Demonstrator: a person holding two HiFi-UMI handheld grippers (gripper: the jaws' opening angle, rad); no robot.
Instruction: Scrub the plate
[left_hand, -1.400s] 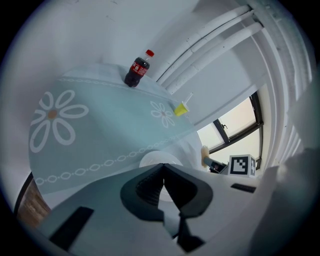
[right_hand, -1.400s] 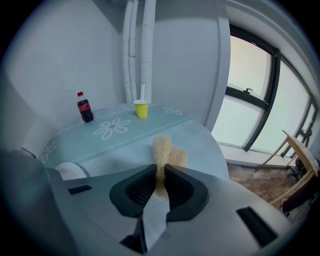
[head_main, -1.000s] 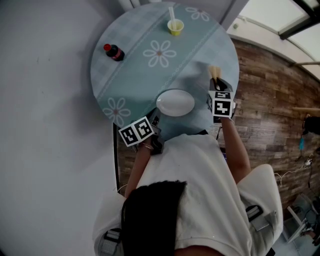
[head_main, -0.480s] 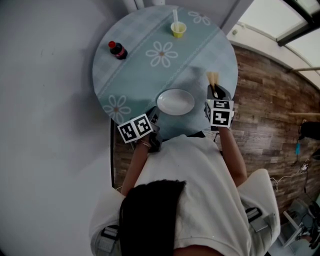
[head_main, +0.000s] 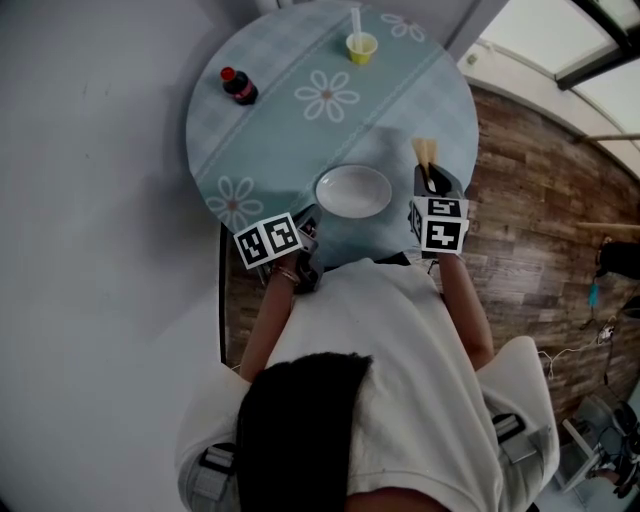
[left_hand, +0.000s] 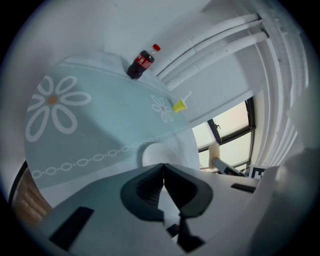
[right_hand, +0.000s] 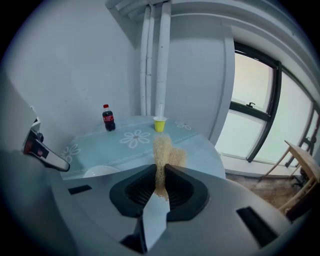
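Note:
A white plate (head_main: 353, 190) lies empty on the near part of the round table (head_main: 280, 140); it also shows in the left gripper view (left_hand: 159, 152) and the right gripper view (right_hand: 100, 171). My right gripper (head_main: 430, 178) hovers just right of the plate, shut on a tan scrubbing sponge (head_main: 425, 152) that sticks out past its jaws (right_hand: 162, 147). My left gripper (head_main: 307, 220) sits at the table's near edge, left of and below the plate, its jaws shut with nothing between them (left_hand: 163, 167).
A cola bottle (head_main: 238, 86) stands at the table's far left and a yellow cup with a straw (head_main: 361, 45) at the far edge. The flowered cloth covers the table. Wooden floor (head_main: 540, 200) lies to the right, a white wall to the left.
The right gripper with the sponge has drawn back a little toward the person and away from the plate. The left gripper has stayed where it was. The head view has shifted slightly.

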